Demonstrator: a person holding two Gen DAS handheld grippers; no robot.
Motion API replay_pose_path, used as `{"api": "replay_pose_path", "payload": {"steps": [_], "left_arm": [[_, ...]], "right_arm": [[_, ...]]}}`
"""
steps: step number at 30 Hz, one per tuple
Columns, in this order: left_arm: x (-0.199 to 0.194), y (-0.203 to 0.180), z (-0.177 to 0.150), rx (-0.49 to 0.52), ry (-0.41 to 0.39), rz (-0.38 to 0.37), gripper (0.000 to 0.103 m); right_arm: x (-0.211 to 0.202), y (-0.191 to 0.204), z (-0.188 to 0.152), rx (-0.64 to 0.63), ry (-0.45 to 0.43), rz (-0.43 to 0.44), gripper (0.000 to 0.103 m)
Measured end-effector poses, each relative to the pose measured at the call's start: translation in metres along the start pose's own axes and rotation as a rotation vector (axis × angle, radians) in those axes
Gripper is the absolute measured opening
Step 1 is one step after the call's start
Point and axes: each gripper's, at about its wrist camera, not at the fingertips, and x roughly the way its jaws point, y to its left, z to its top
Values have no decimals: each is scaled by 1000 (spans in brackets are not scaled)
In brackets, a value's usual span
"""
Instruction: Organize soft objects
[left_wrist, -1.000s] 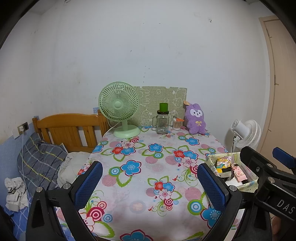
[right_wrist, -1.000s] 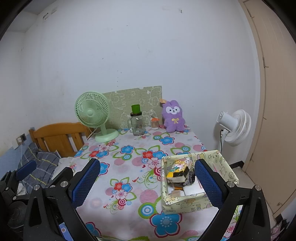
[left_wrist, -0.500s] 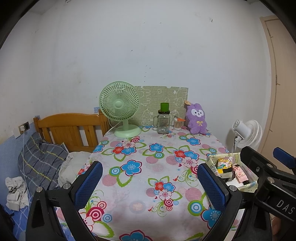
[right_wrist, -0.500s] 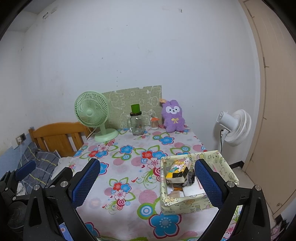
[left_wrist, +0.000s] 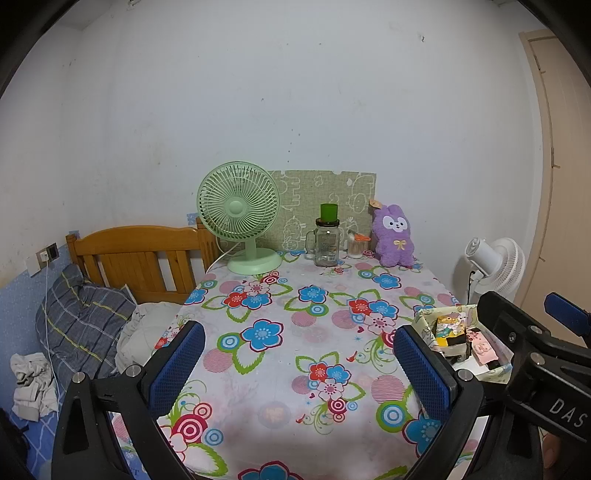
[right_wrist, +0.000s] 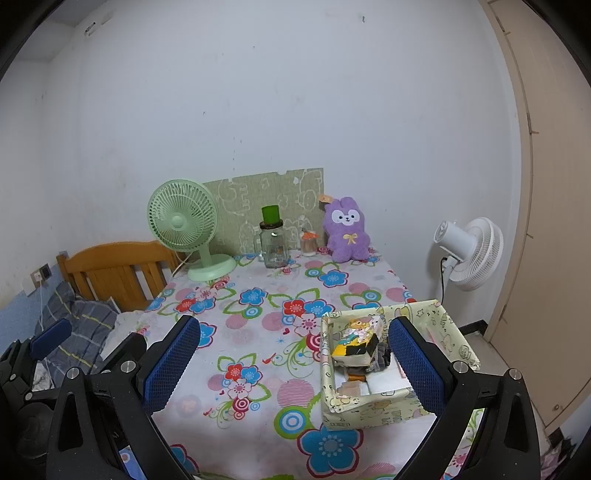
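A purple plush rabbit sits upright at the table's far right, against the wall. A pale yellow patterned box with several small soft items inside stands at the table's near right edge. My left gripper is open with nothing between its blue pads, held over the near edge of the flowered tablecloth. My right gripper is open too, its right pad in front of the box. Both are far from the rabbit.
A green desk fan, a glass jar with a green lid and a small cup line the back of the table. A white floor fan stands right of it. A wooden bed headboard and pillow lie left.
Both views have shifted slightly; the scene sits a little differently in frame. The grippers stay open and nothing on the table has moved.
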Motion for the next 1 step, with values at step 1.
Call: {"api": "replay_pose_path", "payload": {"steps": [1], "left_arm": [[2, 0, 0, -1, 1, -1, 103]], "right_arm": [[2, 0, 0, 0, 3, 0, 103]]}}
